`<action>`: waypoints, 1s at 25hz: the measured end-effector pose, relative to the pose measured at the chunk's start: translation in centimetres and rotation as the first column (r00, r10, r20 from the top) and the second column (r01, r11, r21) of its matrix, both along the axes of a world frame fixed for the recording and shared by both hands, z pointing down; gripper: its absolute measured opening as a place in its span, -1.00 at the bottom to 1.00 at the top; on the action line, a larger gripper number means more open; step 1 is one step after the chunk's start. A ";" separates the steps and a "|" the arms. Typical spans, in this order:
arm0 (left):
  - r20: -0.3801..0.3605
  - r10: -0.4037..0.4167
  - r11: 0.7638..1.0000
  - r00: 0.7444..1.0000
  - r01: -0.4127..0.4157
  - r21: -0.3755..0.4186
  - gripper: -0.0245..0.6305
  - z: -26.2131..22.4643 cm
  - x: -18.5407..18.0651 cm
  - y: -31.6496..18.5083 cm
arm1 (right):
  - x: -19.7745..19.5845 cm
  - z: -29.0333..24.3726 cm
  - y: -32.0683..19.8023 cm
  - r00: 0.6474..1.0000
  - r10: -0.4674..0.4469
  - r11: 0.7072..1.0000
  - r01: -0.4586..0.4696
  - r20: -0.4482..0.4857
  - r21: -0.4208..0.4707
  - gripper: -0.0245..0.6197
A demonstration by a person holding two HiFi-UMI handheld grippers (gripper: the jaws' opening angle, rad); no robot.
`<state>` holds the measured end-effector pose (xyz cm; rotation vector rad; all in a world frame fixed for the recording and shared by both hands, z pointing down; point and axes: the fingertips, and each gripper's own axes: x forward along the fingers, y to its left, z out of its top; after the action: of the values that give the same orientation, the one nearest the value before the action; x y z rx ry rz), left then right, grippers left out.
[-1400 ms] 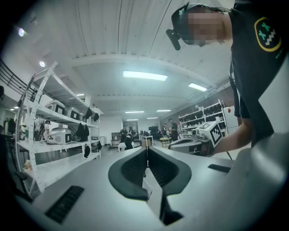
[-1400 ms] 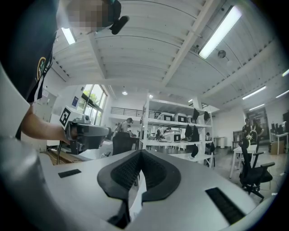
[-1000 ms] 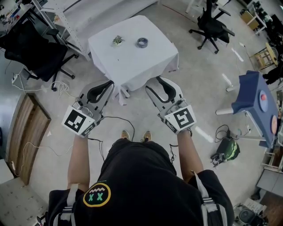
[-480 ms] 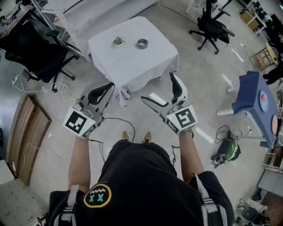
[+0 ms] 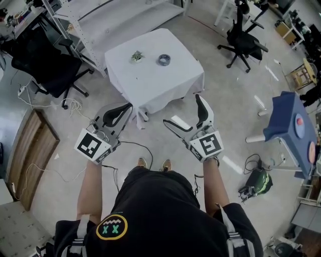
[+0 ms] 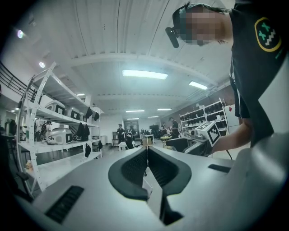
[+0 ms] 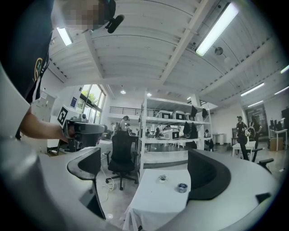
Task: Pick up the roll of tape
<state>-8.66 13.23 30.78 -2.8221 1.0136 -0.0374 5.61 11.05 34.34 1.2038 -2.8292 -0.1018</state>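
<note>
The roll of tape (image 5: 163, 59) lies flat on a small table under a white cloth (image 5: 150, 83), near its far side, beside a small green item (image 5: 136, 56). Both grippers are held level in front of the person, short of the table's near edge and well away from the tape. My left gripper (image 5: 128, 106) is shut, its black pads meeting with nothing between them (image 6: 146, 150). My right gripper (image 5: 182, 109) has just been opening and now stands wide open and empty. In the right gripper view the tape (image 7: 182, 187) and table (image 7: 158, 200) show between its fingers (image 7: 144, 169).
Black office chairs stand left (image 5: 45, 65) and right (image 5: 243, 32) of the table. White shelving (image 5: 115, 10) runs behind it. A blue stand (image 5: 288, 118) and a green-black bag (image 5: 257, 173) are at the right. A wooden board (image 5: 30, 150) and cables lie at the left.
The right gripper's jaws went from shut to wide open. Both hands stayed about where they were, and the left gripper stayed shut.
</note>
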 end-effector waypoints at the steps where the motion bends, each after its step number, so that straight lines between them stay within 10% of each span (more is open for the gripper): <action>1: 0.000 -0.005 1.000 1.000 0.005 0.001 -0.86 -0.1 0.3 0.1 | 0.3 0.0 0.1 1.000 -0.003 1.000 0.003 0.002 0.001 0.93; 14: 0.009 -0.054 0.998 0.998 0.055 -0.005 -0.86 -0.7 6.0 1.9 | 6.1 0.3 1.3 0.998 -0.044 0.999 0.044 0.037 0.004 0.93; 25: 0.002 -0.015 1.000 1.000 0.015 -0.006 -0.86 1.0 6.5 -5.9 | 6.2 1.7 -6.1 0.999 -0.021 1.000 0.021 0.026 -0.004 0.93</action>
<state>-2.17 7.36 31.80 -2.8196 1.0353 -0.0447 11.85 4.98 36.06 1.1838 -2.8629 -0.0820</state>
